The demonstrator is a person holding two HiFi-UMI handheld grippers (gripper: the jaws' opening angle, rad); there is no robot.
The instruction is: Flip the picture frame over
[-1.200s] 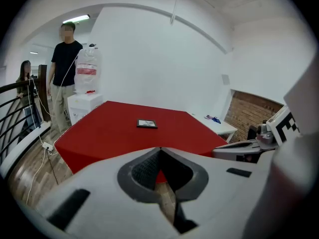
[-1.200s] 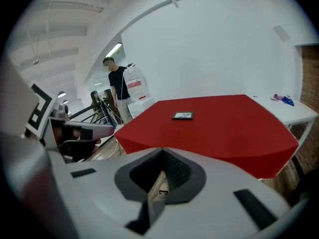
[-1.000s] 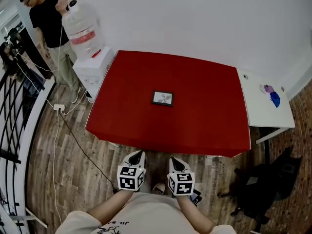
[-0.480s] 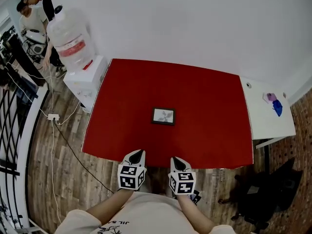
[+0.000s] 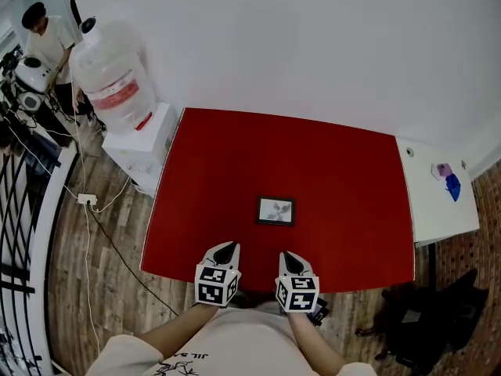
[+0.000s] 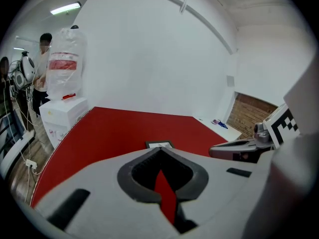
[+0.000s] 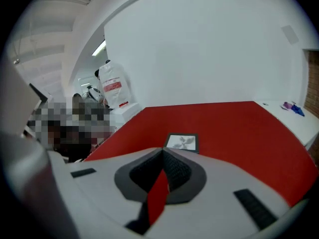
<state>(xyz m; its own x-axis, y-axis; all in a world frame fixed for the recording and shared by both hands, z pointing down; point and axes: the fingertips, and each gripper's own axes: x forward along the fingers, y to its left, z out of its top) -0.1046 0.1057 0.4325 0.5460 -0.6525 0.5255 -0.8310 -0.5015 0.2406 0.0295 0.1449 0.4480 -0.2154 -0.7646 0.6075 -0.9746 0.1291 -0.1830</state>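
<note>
Task not started: picture frame (image 5: 276, 210) lies picture-side up on the red counter (image 5: 352, 178), untouched. Left gripper (image 5: 222, 254) and right gripper (image 5: 290, 262) hover near it, jaws closed, empty.

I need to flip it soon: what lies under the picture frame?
The picture frame lies flat, picture up, on the red table. Its underside is covered, so anything beneath it cannot be seen.

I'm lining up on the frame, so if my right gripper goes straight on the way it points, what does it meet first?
Probably the picture frame, flat just beyond the shut right gripper, or the red table just before it; depth is unclear.
</note>
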